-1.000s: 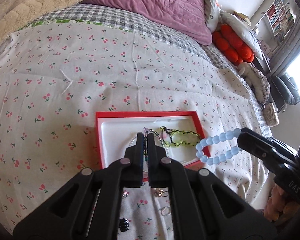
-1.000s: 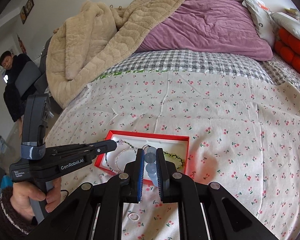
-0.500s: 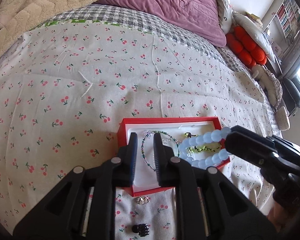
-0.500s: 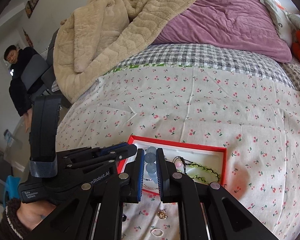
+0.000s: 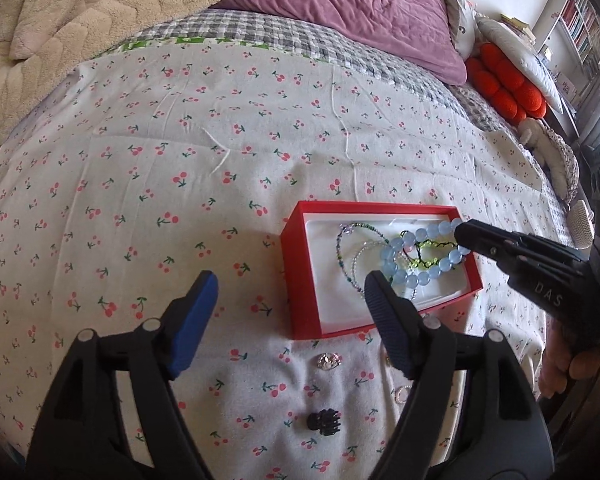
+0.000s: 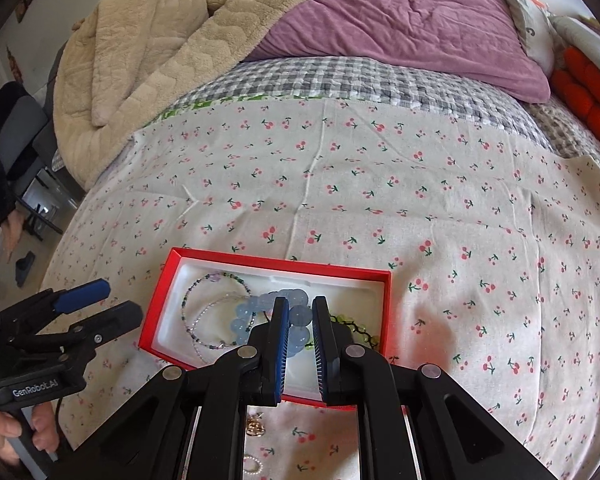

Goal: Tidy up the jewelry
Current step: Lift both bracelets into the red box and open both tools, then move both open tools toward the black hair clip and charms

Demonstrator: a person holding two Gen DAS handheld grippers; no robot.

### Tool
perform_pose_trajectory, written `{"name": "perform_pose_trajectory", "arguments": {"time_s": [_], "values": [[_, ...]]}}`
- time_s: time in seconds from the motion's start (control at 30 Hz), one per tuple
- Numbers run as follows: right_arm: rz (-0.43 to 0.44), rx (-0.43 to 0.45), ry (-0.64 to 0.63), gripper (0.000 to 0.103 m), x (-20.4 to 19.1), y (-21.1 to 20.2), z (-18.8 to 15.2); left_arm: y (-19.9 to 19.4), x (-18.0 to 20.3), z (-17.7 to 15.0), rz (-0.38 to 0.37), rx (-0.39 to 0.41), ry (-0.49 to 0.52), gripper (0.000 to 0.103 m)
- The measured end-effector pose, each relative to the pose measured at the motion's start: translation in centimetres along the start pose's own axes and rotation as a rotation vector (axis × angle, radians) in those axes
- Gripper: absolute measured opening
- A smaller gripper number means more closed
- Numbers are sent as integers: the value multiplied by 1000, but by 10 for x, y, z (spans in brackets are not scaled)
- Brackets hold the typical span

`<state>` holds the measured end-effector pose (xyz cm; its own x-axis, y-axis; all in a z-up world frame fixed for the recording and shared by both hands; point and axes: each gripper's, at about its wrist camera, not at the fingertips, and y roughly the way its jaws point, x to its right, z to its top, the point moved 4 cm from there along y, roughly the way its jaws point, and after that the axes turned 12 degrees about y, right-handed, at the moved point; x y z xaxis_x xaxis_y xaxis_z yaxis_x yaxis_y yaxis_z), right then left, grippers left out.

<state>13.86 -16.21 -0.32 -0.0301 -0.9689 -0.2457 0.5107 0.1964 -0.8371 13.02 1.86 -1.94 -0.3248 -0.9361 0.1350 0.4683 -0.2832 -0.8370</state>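
A red jewelry box (image 5: 300,280) with a white lining sits on the cherry-print sheet; it also shows in the right wrist view (image 6: 156,316). Inside lie a thin beaded necklace (image 5: 346,248), a green bracelet (image 5: 432,258) and a pale blue bead bracelet (image 5: 412,276). My right gripper (image 6: 299,320) is over the box, shut on the blue bracelet (image 6: 296,318), which hangs down into the box. My left gripper (image 5: 290,290) is open and empty, just left of the box. A crystal brooch (image 5: 329,361), a black hair claw (image 5: 323,422) and a small ring (image 5: 400,394) lie on the sheet in front of the box.
A beige blanket (image 6: 148,48) and a purple duvet (image 6: 400,28) lie at the back of the bed. Orange cushions (image 5: 508,84) sit at the right. A gold trinket (image 6: 255,426) and a small bead ring (image 6: 252,466) lie under my right gripper.
My left gripper opened wide and moved off the box to its left. My right gripper carried the blue bracelet down into the box.
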Motion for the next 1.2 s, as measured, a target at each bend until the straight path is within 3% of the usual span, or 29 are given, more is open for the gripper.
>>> {"name": "perform_pose_trajectory", "arguments": {"time_s": [0.13,0.2,0.27,0.4,0.6,0.83,1.03,1.2], "values": [[19,-10,21,18,6,-4,1,-1,-1,-9,34,-28,14,81],[26,-6,22,32,7,-10,-1,-2,-1,-15,49,-41,20,83],[39,1,26,76,6,-17,-4,-4,0,-20,60,-52,25,83],[88,28,-11,77,-2,-36,-14,-7,1,-32,76,-77,33,84],[72,70,-114,77,-8,-46,-44,-12,0,-47,76,-92,38,85],[80,-70,-115,77,4,-21,-85,-10,-8,-68,64,-130,50,85],[83,-149,-98,77,13,-6,-110,-5,-5,-85,-51,-164,13,85],[79,-156,-124,77,12,-8,-119,-7,15,-93,-122,-148,91,82]]}}
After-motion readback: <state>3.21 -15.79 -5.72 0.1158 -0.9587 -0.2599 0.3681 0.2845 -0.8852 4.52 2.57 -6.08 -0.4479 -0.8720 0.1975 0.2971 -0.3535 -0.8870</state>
